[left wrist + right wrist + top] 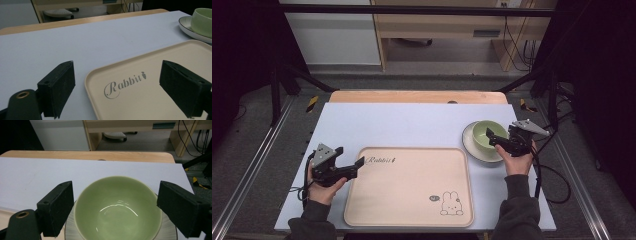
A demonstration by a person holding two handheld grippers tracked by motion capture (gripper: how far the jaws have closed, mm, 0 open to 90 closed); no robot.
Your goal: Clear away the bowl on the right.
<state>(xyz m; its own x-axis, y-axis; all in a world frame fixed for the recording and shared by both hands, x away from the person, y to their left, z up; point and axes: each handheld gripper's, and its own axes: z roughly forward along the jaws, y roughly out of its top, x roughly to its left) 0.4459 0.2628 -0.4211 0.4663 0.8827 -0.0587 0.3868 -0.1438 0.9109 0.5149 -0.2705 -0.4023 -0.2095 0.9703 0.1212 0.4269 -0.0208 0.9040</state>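
Note:
A pale green bowl (482, 138) stands on a white plate (471, 148) at the right of the table. My right gripper (495, 134) is open at the bowl's near right side. In the right gripper view the bowl (117, 212) is empty and lies between the two spread jaws of my right gripper (116, 185), with the plate (70, 230) under it. A beige tray (409, 187) with a rabbit drawing lies at the front centre. My left gripper (350, 155) is open at the tray's far left corner. The left gripper view has the left gripper (117, 65) straddling the tray (155, 100) corner.
The table has a pale blue top (412, 125) and a wooden far edge (417, 96). Black frame posts (274, 85) stand at both sides. Beyond the table are a white cabinet (332, 37) and a wooden desk (452, 25) with cables.

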